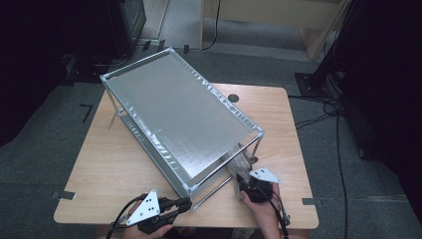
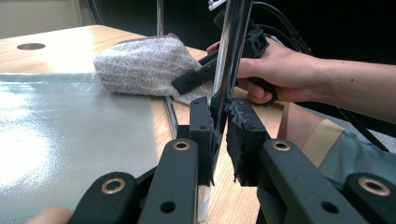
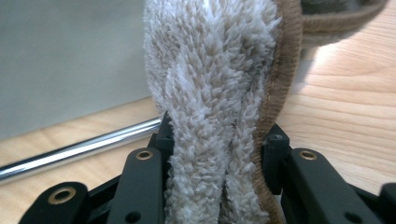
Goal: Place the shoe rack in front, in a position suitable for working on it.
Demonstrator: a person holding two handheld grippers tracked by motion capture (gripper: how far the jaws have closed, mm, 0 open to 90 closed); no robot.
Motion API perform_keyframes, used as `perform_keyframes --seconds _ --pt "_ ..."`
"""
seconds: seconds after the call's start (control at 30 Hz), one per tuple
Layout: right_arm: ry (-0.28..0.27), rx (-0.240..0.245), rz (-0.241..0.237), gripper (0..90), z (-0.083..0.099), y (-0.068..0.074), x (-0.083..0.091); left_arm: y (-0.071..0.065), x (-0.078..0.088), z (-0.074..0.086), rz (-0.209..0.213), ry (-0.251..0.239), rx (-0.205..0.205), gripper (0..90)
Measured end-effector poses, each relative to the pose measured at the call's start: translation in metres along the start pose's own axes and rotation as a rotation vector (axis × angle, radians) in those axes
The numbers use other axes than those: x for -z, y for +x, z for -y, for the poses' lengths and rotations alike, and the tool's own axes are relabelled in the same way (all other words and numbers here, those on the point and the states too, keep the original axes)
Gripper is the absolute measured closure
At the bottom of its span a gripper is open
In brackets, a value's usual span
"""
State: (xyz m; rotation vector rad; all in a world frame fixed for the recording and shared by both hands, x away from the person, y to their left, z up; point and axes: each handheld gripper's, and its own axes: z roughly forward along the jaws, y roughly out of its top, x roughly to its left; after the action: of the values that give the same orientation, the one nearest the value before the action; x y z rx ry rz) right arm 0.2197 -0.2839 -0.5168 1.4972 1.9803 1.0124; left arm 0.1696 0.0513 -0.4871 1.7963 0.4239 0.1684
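Observation:
A silver two-tier metal rack stands slantwise on the wooden table. My left gripper is shut on the chrome post at the rack's near corner. My right gripper is shut on a fuzzy grey slipper with brown edging. The slipper lies at the near right end of the rack, partly on the lower shelf. The left gripper view also has the right gripper and the hand around it behind the post.
A chrome rail of the rack runs just left of the right gripper, with the shelf panel behind it. A round hole sits in the table's far side. Cables lie on the floor to the right.

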Motion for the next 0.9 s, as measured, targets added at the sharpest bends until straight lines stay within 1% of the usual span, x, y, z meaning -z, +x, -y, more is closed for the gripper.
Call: perform_keyframes --seconds 0.03,0.07,0.1,0.17,0.27,0.3,0.33,0.37,0.4,0.43,0.47,0.53,0.57,0.6,0.63,0.67,0.7,0.73,0.77,0.8,0.87,0.9 --pt "0.0 0.0 0.0 62.2 0.0 0.0 0.0 0.0 0.0 0.0 0.0 0.0 0.0 81.1" --pt "0.012 0.048 -0.045 62.0 0.001 0.009 0.0 0.0 0.0 0.0 0.001 0.0 0.002 81.0" --pt "0.016 0.06 -0.071 61.9 0.001 0.013 0.0 0.0 0.0 0.0 0.001 0.0 0.002 81.0" --pt "0.032 0.1 -0.155 61.7 0.002 0.026 0.002 0.0 -0.001 -0.001 0.0 0.002 0.0 81.1" --pt "0.056 0.149 -0.256 61.6 0.005 0.045 0.006 0.001 -0.005 -0.002 -0.002 0.003 0.003 81.1" --pt "0.056 0.149 -0.256 61.6 0.005 0.045 0.006 0.001 -0.005 -0.002 -0.002 0.003 0.003 81.0" --pt "0.072 0.181 -0.312 61.7 0.007 0.058 0.009 0.0 -0.008 -0.003 0.002 0.006 0.004 81.0" --pt "0.072 0.181 -0.312 61.7 0.007 0.058 0.009 0.0 -0.008 -0.003 0.002 0.006 0.004 81.0" --pt "0.074 0.199 -0.332 61.6 0.008 0.062 0.01 0.0 -0.01 -0.004 0.003 0.007 0.004 81.0" --pt "0.085 0.231 -0.371 61.6 0.011 0.073 0.013 0.0 -0.012 -0.004 0.005 0.006 0.003 81.0" --pt "0.088 0.239 -0.389 61.7 0.013 0.077 0.015 0.0 -0.017 -0.006 0.012 0.009 0.001 81.0" --pt "0.085 0.252 -0.413 61.7 0.015 0.084 0.02 0.0 -0.019 -0.006 0.015 0.01 -0.003 81.0" --pt "0.085 0.252 -0.413 61.7 0.015 0.084 0.02 -0.001 -0.022 -0.007 0.022 0.012 -0.002 81.0" --pt "0.07 0.267 -0.408 62.1 0.017 0.089 0.026 -0.002 -0.025 -0.008 0.025 0.015 -0.006 80.9" --pt "0.068 0.271 -0.392 62.1 0.017 0.089 0.028 -0.003 -0.029 -0.01 0.03 0.012 -0.008 81.0" --pt "0.067 0.261 -0.383 62.1 0.018 0.088 0.03 -0.003 -0.031 -0.011 0.033 0.014 -0.008 80.9" --pt "0.059 0.243 -0.386 62.0 0.018 0.085 0.032 -0.003 -0.031 -0.011 0.033 0.014 -0.008 81.0" --pt "0.049 0.227 -0.387 62.1 0.018 0.082 0.035 -0.006 -0.037 -0.012 0.037 0.017 -0.015 81.0" --pt "0.044 0.214 -0.392 62.1 0.018 0.079 0.038 -0.006 -0.037 -0.012 0.037 0.017 -0.015 81.1" --pt "0.038 0.204 -0.393 62.1 0.018 0.076 0.042 -0.008 -0.042 -0.013 0.037 0.023 -0.025 81.1" --pt "0.031 0.187 -0.397 62.1 0.018 0.072 0.047 -0.01 -0.046 -0.015 0.032 0.026 -0.031 81.3" --pt "0.034 0.178 -0.402 62.0 0.018 0.071 0.05 -0.011 -0.047 -0.015 0.03 0.026 -0.024 81.2"
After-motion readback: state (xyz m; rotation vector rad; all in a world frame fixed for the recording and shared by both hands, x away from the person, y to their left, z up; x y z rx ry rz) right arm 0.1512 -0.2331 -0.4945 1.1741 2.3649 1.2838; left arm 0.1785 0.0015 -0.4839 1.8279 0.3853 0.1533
